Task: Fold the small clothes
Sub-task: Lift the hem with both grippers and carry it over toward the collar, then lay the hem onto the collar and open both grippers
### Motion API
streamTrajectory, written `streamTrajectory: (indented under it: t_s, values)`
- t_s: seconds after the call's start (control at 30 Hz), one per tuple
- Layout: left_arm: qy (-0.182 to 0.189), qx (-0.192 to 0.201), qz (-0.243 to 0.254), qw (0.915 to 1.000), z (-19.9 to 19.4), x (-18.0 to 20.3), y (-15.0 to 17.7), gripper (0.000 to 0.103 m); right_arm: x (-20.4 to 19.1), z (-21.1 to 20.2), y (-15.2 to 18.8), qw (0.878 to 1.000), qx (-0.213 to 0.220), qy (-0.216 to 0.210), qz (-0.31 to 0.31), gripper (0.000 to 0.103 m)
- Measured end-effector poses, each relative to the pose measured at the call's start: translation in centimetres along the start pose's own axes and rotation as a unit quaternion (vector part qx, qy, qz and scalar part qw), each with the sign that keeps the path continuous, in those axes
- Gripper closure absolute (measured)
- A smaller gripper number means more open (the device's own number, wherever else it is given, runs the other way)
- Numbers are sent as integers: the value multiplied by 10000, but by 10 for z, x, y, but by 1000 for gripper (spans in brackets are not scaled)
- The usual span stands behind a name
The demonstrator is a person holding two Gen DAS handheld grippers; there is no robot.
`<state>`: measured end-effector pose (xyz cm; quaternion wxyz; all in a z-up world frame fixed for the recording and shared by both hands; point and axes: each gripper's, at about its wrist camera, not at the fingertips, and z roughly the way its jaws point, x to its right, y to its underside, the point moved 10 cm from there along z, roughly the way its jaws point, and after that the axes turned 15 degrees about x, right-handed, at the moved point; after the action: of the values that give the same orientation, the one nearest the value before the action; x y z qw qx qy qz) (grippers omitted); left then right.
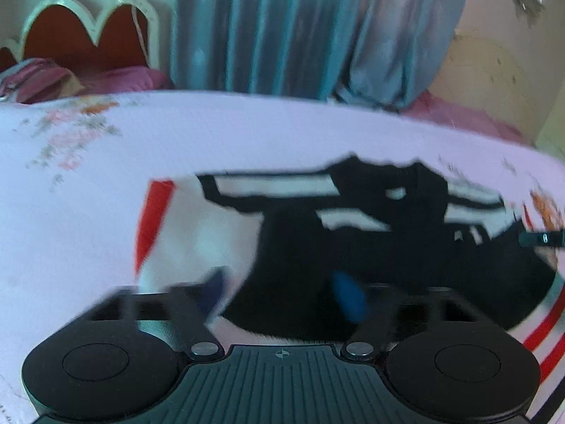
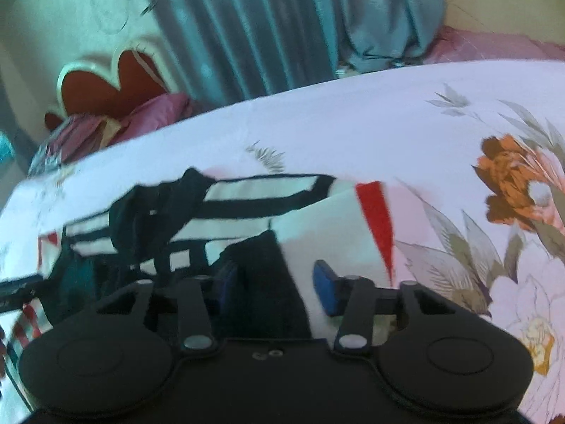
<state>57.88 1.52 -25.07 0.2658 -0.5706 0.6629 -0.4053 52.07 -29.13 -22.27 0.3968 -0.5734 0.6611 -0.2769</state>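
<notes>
A: We see the small garment [image 1: 353,233] lying on the bed sheet [image 1: 106,183], black with white stripes and a red edge. Our left gripper [image 1: 282,293] is low over its near side, and its blue fingers [image 1: 348,295] stand apart with black cloth between them; the picture is blurred, so we cannot tell if they hold it.

B: From our side, the right gripper [image 2: 277,282] is also over the near edge of the garment [image 2: 219,219]. Its fingers [image 2: 326,286] are open wide, one on the black part, one on the white part beside the red edge.

A: Beyond the garment the sheet is bare up to the far edge of the bed, where the curtain [image 1: 282,28] hangs.

B: To the right of the garment we see only printed flowers [image 2: 512,183] on the sheet [image 2: 353,123].
</notes>
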Motion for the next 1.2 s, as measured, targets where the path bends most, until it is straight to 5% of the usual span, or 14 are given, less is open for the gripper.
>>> streamTrajectory:
  t_s: [0.07,0.13,0.27,0.57,0.77,1.07,1.2]
  values:
    - [32,-10,122,9999,0,4,4,74,-5,2,4,9998,-104,-68,-172,87]
    - [33,15,244,9997,-3,6,3,99,-10,4,9,9991,-210,-119,-342,95]
    - [100,292,254,9992,-14,7,-8,99,-19,-1,9,9981,-146,-199,-569,97]
    - [-293,1143,-200,9928,-28,-10,-61,99,-25,-26,-58,9933,1061,-35,-459,97]
    - [-687,1068,-212,9917,2,-19,-53,99,-20,6,-62,9930,1033,241,-519,98]
    - [-1033,686,84,9922,32,-25,-23,99,7,53,-23,9951,469,760,-419,99]
    - [-1059,667,334,9916,29,-19,-28,96,3,50,-25,9952,536,748,-331,87]
